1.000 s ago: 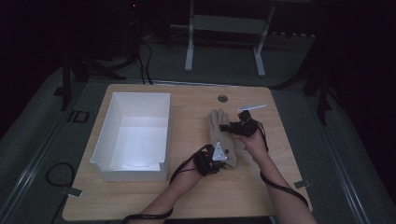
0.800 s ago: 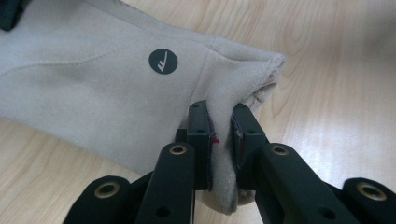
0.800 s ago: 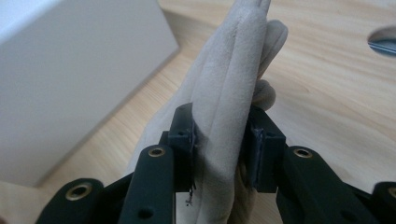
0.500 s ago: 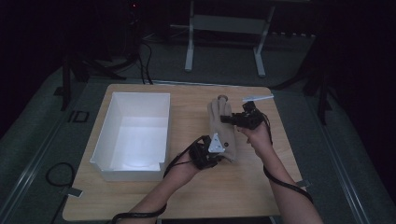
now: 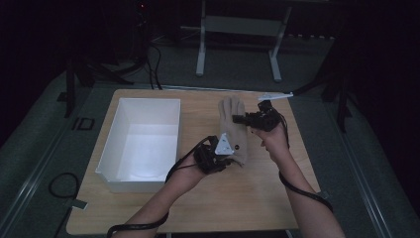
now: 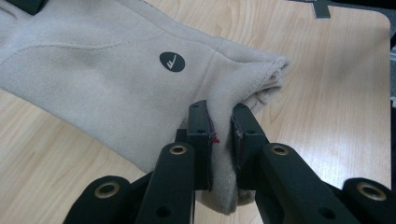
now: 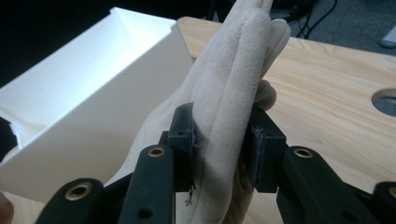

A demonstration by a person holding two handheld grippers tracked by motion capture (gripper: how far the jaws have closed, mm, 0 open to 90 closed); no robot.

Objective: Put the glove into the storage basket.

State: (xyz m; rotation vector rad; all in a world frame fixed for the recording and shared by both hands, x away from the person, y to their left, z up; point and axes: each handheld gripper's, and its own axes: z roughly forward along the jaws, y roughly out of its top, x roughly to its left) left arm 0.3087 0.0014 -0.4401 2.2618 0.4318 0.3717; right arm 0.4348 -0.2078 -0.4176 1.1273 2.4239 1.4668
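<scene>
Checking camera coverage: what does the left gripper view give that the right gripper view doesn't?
Left gripper view: the left gripper pinching the cuff edge of the beige glove, with its round black logo. Right gripper view: the right gripper clamped across the glove's finger end, with the white bin beside it. Both: the glove held off the wooden table.

Left hand-held gripper pinches the cuff edge of a beige fleece glove, fabric bunched between both black jaws. Round black logo patch faces up. Glove stretches away left over the wooden tabletop.
</scene>
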